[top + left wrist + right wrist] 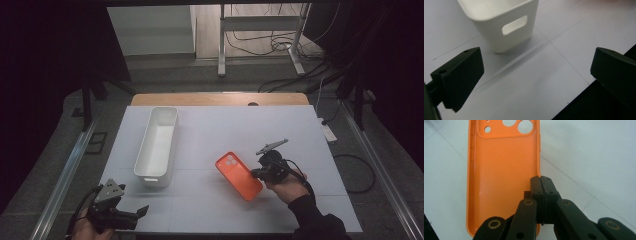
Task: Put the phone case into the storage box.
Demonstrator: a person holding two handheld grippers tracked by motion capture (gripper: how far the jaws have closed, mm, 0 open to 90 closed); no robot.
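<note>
Seen from above, my left gripper (118, 212) is partly cut off by the bottom edge of the high view, and only part of the hand behind it can be made out. My right gripper (263, 170) sits at the right edge of the orange phone case (239, 175). In the right gripper view the jaws are pressed fully together, pinching the case's right side wall (539, 157) between the pads; the contact itself is largely hidden behind the jaws, and the case's lower end is cut off by the linkage. The case lies open side up, camera cut-outs toward the far end, right of centre on the table. My right hand (289, 186) comes in from the lower right, sleeve dark, gripper pointing left toward the case. My left gripper rests near the front left corner, its jaws wide apart with nothing between them, pointing toward the white bin (504, 23), which stands left of centre, well apart from the case. The table top (225, 135) is pale grey-white; beyond it lie a wooden edge, a metal frame and floor cables in a dim room.
</note>
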